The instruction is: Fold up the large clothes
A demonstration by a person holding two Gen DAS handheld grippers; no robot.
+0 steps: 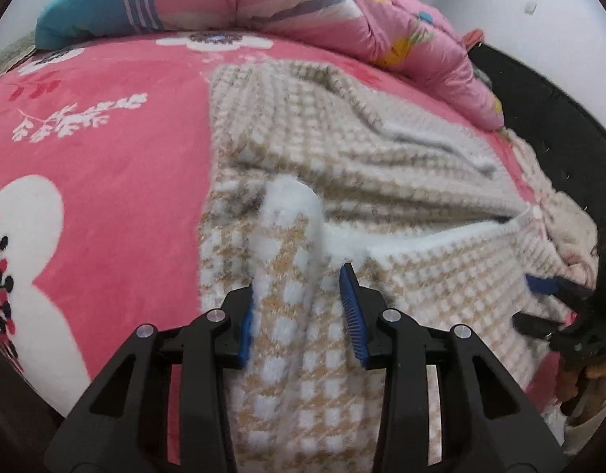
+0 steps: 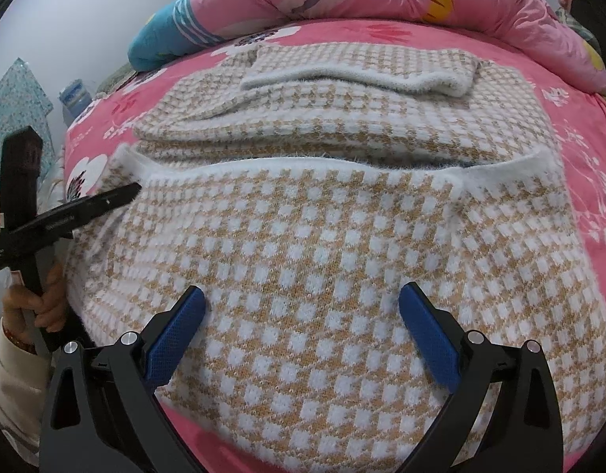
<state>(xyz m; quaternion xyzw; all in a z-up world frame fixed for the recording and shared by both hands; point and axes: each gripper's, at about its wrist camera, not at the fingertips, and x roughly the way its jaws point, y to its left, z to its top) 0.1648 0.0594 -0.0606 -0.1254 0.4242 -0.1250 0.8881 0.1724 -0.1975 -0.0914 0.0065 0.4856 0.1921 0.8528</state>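
1. Left wrist view: the left gripper (image 1: 299, 303) clasps a bunched ridge of the checked sweater (image 1: 342, 165), which lies on the bed (image 1: 106, 138) near its right edge.
2. The right gripper (image 2: 303, 331) hovers released over it.
3. The knit looks soft, floppy and light; take it by the white hem (image 2: 303, 165).
4. Its sleeves stay hidden under the folds.
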